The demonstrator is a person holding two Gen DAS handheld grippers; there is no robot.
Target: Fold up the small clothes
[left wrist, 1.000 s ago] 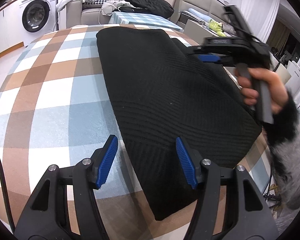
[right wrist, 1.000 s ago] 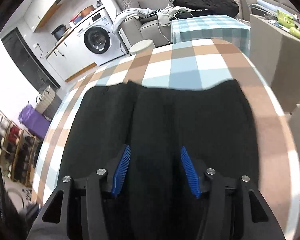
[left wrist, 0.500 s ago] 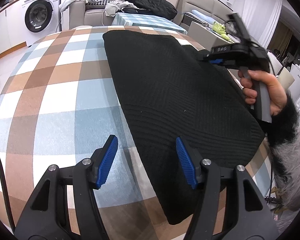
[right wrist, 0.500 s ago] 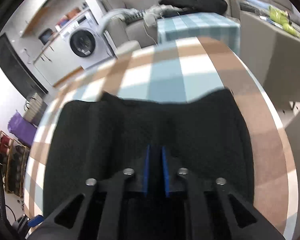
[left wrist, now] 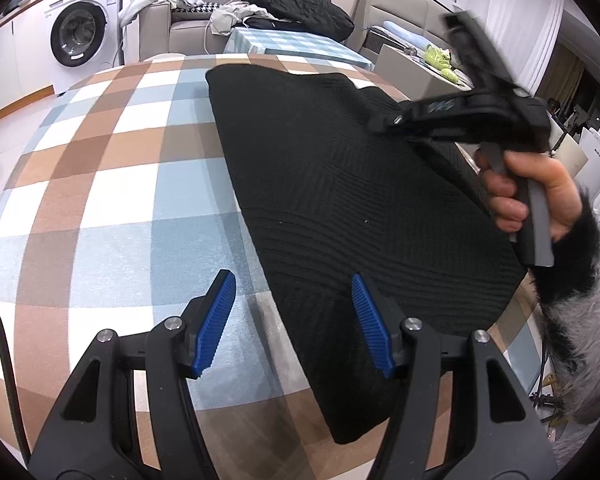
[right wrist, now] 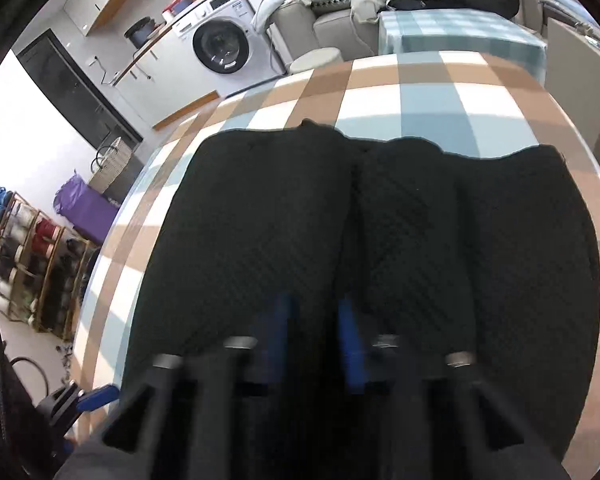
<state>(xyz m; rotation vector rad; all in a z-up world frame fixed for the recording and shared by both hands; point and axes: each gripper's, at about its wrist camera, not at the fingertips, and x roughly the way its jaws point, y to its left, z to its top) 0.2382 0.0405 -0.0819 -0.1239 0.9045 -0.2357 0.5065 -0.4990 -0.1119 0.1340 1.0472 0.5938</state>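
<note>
Left of the black knit garment [left wrist: 340, 184], the checked tabletop [left wrist: 100, 184] lies bare and open. The right tool [left wrist: 396, 122] hangs over the garment's far side.

The black garment [left wrist: 340, 184] is a matt knit with fine ribbing that runs in diagonal and banded panels; tiny pale lint specks sit on it. The checked cloth [left wrist: 112, 184] covering the table under it looks soft and slightly napped, without shine. The left tongs [left wrist: 292, 320] have matt black plastic arms, ridged blue rubbery pads [left wrist: 216, 322] and bright metal screw heads. At three o'clock in the left wrist view, the right tongs [left wrist: 396, 121] show the same dull black plastic, gripped by a hand [left wrist: 528, 196] in a fluffy grey-and-black sleeve [left wrist: 580, 312]. At eleven o'clock, the washing machine [left wrist: 80, 28] is glossy white.
</note>
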